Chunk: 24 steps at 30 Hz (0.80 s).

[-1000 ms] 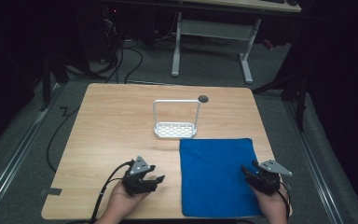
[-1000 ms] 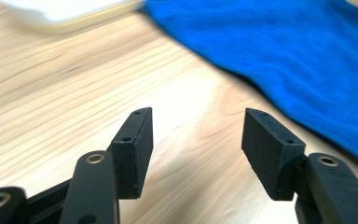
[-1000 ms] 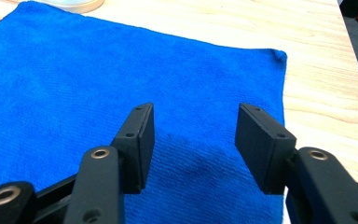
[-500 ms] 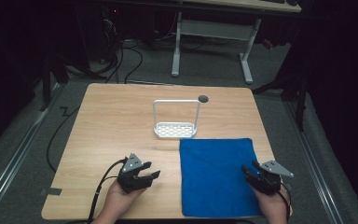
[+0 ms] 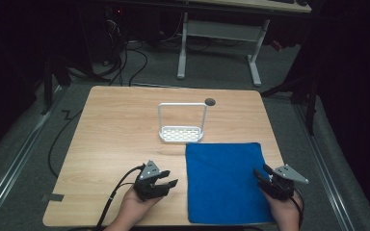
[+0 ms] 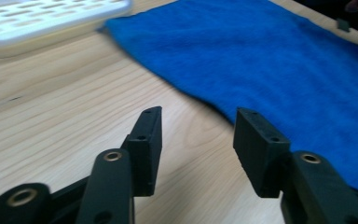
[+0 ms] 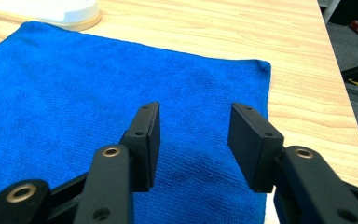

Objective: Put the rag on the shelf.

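Evidently both jaws stood parted and empty: the left hand-held gripper (image 5: 166, 180) beside the blue cloth (image 5: 224, 180) on the surface (image 5: 115, 134), the right hand-held gripper (image 5: 262, 174) over its edge. Pinching unevenly could have bunched the cloth.

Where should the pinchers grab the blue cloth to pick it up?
Probably at a near corner or edge. The cloth lies flat on the table, so only its rim gives something to pinch. The right gripper, open, already sits over its right edge, so come from that side.
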Each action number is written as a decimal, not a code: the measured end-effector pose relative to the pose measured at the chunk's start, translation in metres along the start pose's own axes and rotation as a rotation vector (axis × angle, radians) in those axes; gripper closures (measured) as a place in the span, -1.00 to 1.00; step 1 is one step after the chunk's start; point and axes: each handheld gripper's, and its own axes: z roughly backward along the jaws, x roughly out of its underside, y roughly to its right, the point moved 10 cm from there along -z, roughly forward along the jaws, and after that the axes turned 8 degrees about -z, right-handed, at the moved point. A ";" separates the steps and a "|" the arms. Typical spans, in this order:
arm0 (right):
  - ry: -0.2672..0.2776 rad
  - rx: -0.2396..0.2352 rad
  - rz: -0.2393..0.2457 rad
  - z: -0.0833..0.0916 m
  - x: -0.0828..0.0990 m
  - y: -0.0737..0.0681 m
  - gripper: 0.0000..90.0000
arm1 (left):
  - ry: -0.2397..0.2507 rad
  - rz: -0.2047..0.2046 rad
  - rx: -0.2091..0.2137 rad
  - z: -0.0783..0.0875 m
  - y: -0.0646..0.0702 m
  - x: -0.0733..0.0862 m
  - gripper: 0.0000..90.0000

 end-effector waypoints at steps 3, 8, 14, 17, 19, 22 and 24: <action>-0.004 0.002 -0.001 0.000 0.001 0.001 0.30 | -0.023 -0.012 0.030 -0.013 0.012 -0.009 0.30; -0.046 0.013 -0.010 -0.001 0.006 0.009 0.71 | -0.037 -0.038 0.050 -0.038 0.025 -0.025 0.50; -0.115 0.045 -0.013 -0.005 0.015 0.020 0.98 | -0.135 -0.083 0.073 -0.070 0.041 -0.024 0.95; -0.137 0.052 -0.021 -0.007 0.018 0.024 1.00 | -0.176 -0.107 0.071 -0.075 0.043 -0.015 0.98; -0.145 0.054 -0.024 -0.007 0.020 0.024 1.00 | -0.170 -0.111 0.072 -0.075 0.043 -0.015 0.98; -0.179 0.057 -0.030 -0.011 0.025 0.025 1.00 | -0.176 -0.113 0.070 -0.073 0.042 -0.014 0.99; -0.190 0.046 -0.028 -0.014 0.028 0.023 1.00 | -0.181 -0.125 0.069 -0.071 0.041 -0.012 0.99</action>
